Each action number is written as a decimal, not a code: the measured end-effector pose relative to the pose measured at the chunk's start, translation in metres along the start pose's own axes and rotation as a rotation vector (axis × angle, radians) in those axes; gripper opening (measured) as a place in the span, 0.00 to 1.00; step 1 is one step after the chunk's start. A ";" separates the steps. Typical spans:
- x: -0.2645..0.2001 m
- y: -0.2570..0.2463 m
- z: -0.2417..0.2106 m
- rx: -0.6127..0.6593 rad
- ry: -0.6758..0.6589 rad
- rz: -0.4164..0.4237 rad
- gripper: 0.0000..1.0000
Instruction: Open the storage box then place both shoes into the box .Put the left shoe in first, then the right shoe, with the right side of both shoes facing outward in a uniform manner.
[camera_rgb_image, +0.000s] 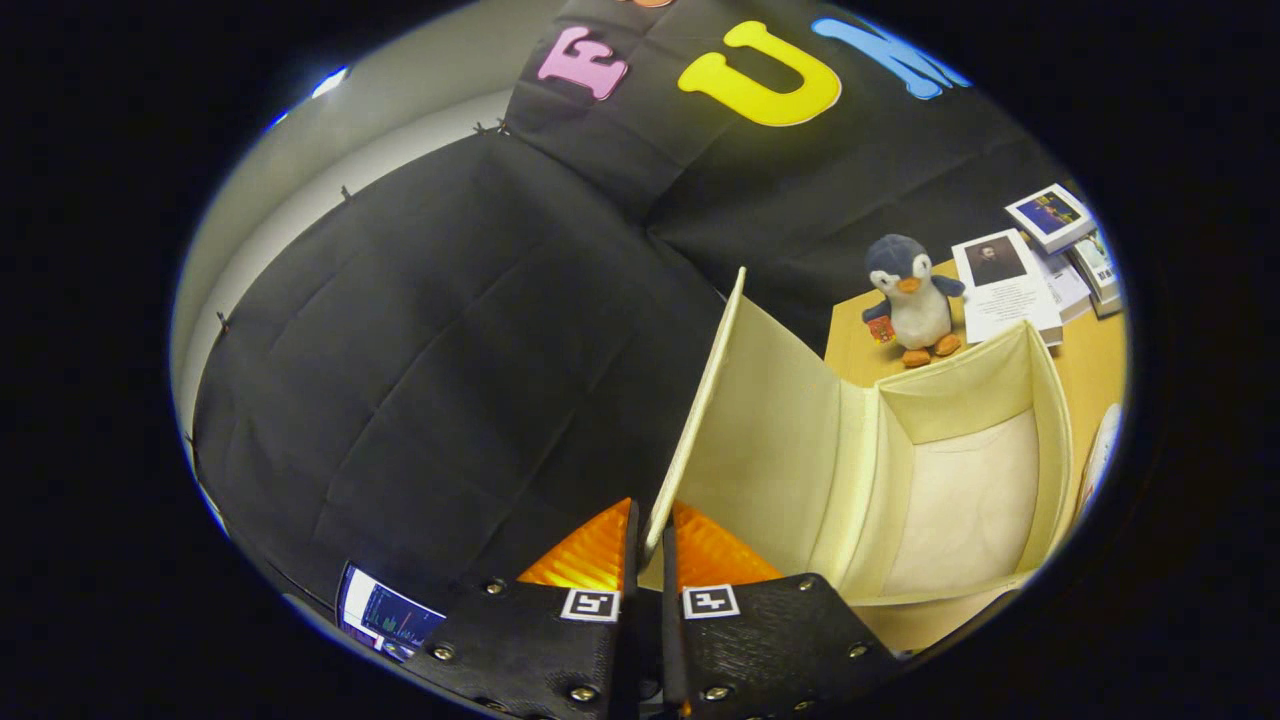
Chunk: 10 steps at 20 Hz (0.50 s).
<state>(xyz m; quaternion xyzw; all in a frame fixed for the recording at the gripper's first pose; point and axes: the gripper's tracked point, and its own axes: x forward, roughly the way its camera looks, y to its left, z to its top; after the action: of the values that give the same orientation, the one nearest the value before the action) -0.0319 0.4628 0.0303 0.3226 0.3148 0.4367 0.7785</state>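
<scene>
My gripper (648, 540) is shut on the edge of the cream storage box's lid (745, 420), both fingers pinching it. The lid stands raised, swung up and away from the box (960, 400). To the right of the lid the box's pale fabric inside lies open to view, with nothing in it. At the far right, past the box's wall, a sliver of something white (1100, 455) shows; I cannot tell what it is.
The box sits on a wooden table (1090, 360). Beyond the box stands a plush penguin (912, 300), with a printed card (1005, 285) and small boxes (1060, 225) beside it. A small lit screen (385, 615) sits left of the fingers.
</scene>
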 end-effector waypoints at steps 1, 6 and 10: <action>0.006 0.005 -0.004 -0.019 0.008 0.003 0.10; 0.026 0.009 -0.023 -0.117 0.065 0.013 0.82; 0.014 -0.015 -0.012 -0.205 0.018 -0.055 0.95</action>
<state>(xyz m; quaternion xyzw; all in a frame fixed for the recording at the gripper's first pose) -0.0284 0.4716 0.0085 0.2286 0.2843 0.4479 0.8163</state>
